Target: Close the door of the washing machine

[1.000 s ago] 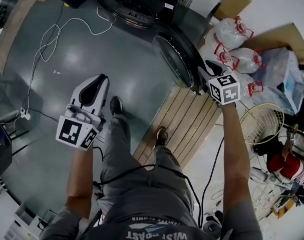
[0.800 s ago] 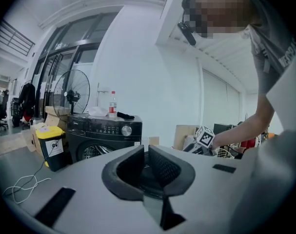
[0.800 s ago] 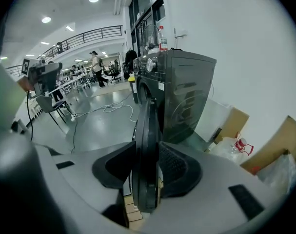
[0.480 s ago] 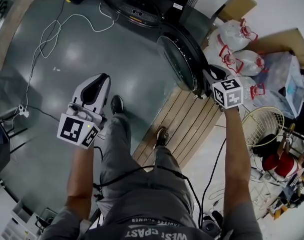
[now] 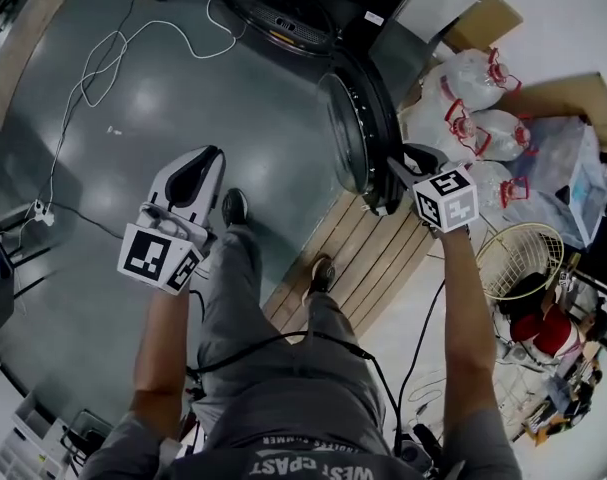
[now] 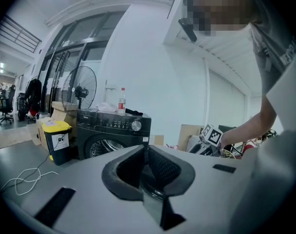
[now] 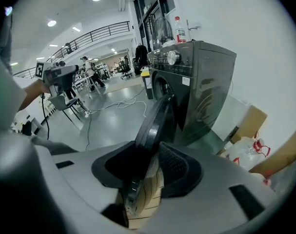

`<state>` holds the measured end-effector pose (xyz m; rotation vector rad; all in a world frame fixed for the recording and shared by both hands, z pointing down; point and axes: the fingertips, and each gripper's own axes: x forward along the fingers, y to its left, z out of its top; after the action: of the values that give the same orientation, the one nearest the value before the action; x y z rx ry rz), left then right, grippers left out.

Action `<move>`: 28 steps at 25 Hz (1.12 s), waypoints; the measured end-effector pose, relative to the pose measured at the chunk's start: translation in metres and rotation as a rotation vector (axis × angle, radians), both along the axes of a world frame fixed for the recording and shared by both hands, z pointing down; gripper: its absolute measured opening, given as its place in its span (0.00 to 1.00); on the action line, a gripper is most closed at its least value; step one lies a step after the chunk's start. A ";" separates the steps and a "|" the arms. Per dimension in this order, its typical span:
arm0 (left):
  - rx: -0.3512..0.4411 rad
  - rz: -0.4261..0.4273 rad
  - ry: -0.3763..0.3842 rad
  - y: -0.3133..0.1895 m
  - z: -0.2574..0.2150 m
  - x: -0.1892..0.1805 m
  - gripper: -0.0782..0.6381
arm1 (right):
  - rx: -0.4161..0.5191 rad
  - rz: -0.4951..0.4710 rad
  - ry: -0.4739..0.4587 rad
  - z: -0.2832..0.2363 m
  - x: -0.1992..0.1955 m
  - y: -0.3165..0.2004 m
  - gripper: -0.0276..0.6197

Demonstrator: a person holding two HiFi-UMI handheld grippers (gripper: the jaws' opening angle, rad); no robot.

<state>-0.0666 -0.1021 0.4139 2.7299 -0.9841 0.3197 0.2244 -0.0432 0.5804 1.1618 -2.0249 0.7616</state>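
The black front-loading washing machine (image 5: 283, 8) stands at the top of the head view, and its round door (image 5: 355, 133) hangs open on the right, seen nearly edge-on. My right gripper (image 5: 391, 175) is at the door's outer rim. In the right gripper view the door's rim (image 7: 155, 126) runs between the jaws of my right gripper (image 7: 150, 155), close to the left pad and apart from the right one; the jaws have just been opening. My left gripper (image 5: 205, 160) hangs over the grey floor, away from the machine, with nothing in it. In its own view the left gripper (image 6: 147, 152) has its pads together, and the machine (image 6: 113, 130) stands beyond.
A wooden pallet (image 5: 373, 248) lies under the door and by my feet. Tied plastic bags (image 5: 473, 98), a cardboard box (image 5: 483, 18) and a wire fan guard (image 5: 523, 258) crowd the right. A white cable (image 5: 103, 68) trails across the floor; a yellow-lidded bin (image 6: 57, 140) stands left of the machine.
The door has swung further toward the machine and looks narrower now. My right gripper stayed at the door's rim as it swung. My left gripper has barely shifted.
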 end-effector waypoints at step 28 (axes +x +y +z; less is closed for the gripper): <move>-0.113 0.049 -0.055 0.000 0.066 -0.006 0.17 | -0.046 -0.236 -0.168 -0.003 -0.184 -0.045 0.27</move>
<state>-0.0722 -0.1022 0.4797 2.6590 -0.8847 0.4468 0.0406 -0.0879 0.5778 0.8371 -2.2221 0.8031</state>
